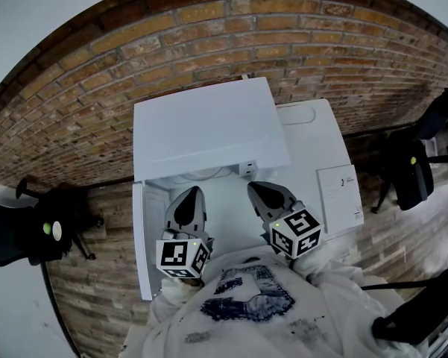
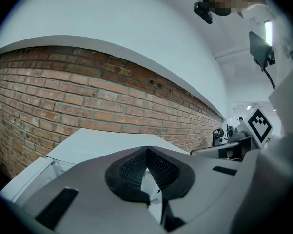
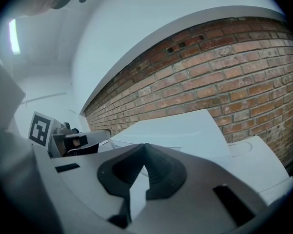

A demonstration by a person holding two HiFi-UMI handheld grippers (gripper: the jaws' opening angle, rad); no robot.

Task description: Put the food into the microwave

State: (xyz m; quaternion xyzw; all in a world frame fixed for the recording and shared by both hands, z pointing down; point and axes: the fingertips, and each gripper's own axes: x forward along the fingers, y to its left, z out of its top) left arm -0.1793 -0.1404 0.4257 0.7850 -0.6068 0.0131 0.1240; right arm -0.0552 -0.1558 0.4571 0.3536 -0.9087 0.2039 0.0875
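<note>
While you are holding the left gripper [image 1: 193, 194] and right gripper [image 1: 258, 190] side by side before the white microwave [image 1: 209, 125], which is sitting at the table's [image 1: 317, 144] back edge against the brick wall [image 1: 209, 43], both are showing jaws pressed together on nothing.

No legible txt; white sheet [image 1: 340, 197] carries print too small to read; cube markers [image 1: 183, 256] = patterns only.

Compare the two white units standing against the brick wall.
The left unit has a top that sits higher than that of the right unit. The left unit's top is bare; the right unit's carries a printed sheet and an oval recess. Both are white and back onto the brick wall.
</note>
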